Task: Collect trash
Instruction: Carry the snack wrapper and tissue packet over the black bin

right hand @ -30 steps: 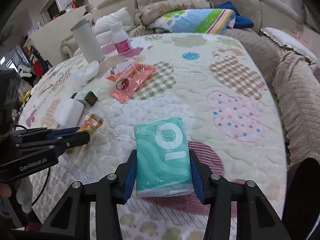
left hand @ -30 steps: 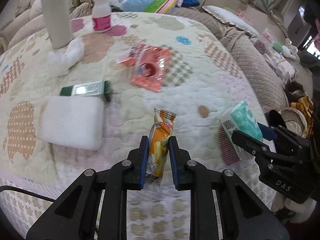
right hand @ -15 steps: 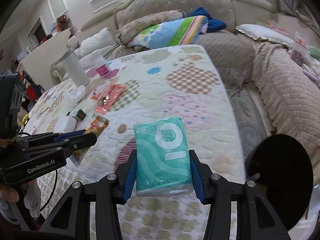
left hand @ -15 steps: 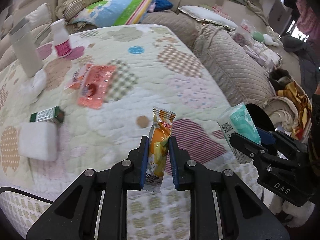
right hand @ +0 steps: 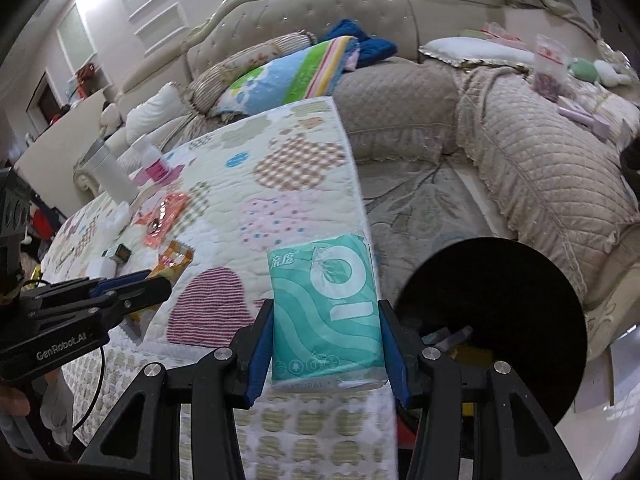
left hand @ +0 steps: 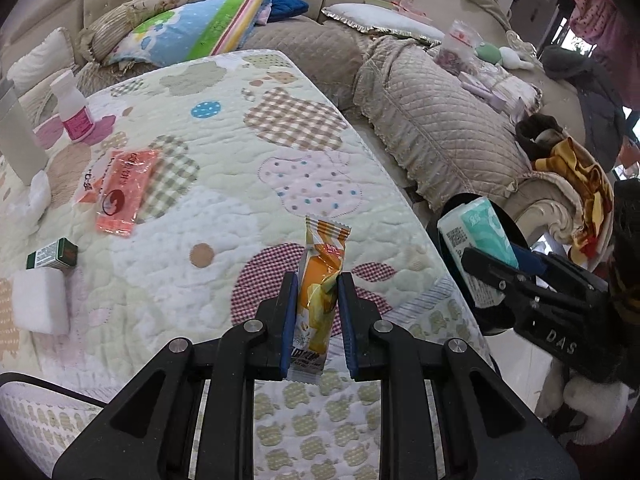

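Note:
My left gripper (left hand: 318,284) is shut on an orange snack wrapper (left hand: 322,276), held upright above the front right corner of the quilted table (left hand: 224,184). My right gripper (right hand: 326,316) is shut on a teal tissue pack (right hand: 326,300), held at the table's right edge beside a black round bin (right hand: 496,320) on the floor. The bin holds some items. In the left wrist view the right gripper (left hand: 486,260) with the tissue pack (left hand: 478,240) hangs over the bin's rim. The left gripper (right hand: 160,284) and wrapper (right hand: 174,258) show at left in the right wrist view.
On the table lie an orange-red packet (left hand: 122,192), a green box (left hand: 52,254), a white sponge (left hand: 38,306), a pink-labelled bottle (left hand: 76,110), a grey cylinder (left hand: 18,136) and crumpled white tissue (left hand: 38,196). A beige sofa (left hand: 440,132) with cushions surrounds the table.
Both grippers have moved right, off toward the table's right edge, each still holding its item. The black bin has come further into the right wrist view.

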The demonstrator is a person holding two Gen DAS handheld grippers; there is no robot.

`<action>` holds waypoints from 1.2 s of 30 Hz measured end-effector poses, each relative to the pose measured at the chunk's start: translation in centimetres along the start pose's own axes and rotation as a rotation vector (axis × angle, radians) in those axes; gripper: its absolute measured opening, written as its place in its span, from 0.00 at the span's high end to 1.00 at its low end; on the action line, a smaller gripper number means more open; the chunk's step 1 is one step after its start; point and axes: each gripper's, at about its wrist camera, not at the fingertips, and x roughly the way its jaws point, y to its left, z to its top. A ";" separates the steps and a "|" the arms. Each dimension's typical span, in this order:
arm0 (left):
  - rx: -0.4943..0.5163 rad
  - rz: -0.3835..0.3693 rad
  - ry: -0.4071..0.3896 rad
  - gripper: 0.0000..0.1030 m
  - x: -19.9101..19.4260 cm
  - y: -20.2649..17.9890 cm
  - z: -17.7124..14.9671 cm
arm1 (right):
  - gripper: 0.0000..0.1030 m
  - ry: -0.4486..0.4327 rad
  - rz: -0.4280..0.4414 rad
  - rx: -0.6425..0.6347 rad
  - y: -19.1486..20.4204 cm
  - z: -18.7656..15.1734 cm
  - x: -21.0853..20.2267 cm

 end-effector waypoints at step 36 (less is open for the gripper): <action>0.084 -0.044 0.006 0.83 1.6 -5.9 1.0 | 0.54 0.031 -0.064 0.087 -6.6 -0.1 0.1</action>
